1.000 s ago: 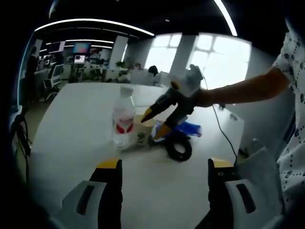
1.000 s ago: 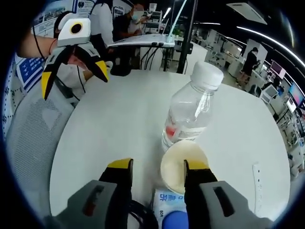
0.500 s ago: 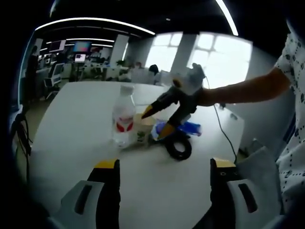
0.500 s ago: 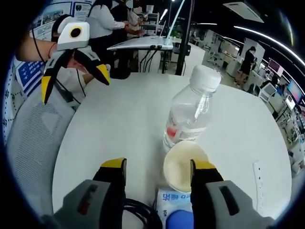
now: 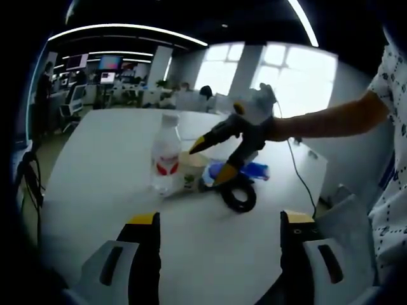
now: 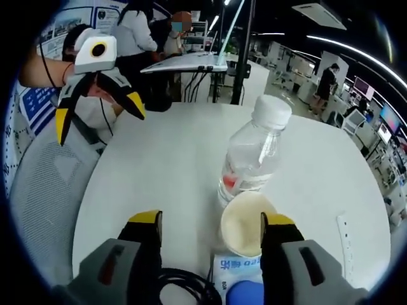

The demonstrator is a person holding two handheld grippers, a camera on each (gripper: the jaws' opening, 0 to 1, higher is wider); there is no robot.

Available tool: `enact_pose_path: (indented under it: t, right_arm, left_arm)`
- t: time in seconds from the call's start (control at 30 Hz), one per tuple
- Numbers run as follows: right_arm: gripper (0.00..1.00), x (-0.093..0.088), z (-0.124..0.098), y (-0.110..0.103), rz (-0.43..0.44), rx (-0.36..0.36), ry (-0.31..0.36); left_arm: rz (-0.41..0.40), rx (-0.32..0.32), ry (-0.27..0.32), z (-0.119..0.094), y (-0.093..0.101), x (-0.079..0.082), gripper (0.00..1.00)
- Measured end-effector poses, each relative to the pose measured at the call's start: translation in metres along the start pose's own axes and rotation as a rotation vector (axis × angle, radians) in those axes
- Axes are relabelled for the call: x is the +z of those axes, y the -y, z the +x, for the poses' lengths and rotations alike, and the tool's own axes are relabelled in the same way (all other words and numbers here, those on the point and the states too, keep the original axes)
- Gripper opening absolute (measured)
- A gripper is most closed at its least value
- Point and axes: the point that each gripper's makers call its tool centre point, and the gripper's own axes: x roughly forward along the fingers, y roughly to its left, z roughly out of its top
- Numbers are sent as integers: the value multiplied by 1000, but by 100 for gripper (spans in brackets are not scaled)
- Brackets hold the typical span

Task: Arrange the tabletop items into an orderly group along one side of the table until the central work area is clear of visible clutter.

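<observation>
Your right gripper (image 6: pixel 210 222), jaws wide, hovers above the paper cup (image 6: pixel 245 223) beside the bottle (image 6: pixel 254 155), apparently lining up. Your left gripper (image 5: pixel 219 219) waits wide, clear.

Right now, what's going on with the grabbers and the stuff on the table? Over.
Both grippers open, holding nothing. Right gripper hovers over the cup, beside the bottle, blue pack and black cable. Left gripper hangs back. Nothing blocking.
</observation>
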Motion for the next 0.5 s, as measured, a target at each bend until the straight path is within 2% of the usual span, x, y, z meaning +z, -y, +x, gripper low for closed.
enact_pose_path:
  t: [0.5]
  right_arm:
    - [63, 8, -9, -6, 50, -36, 46]
  left_arm:
    - [6, 0, 3, -1, 3, 2, 73]
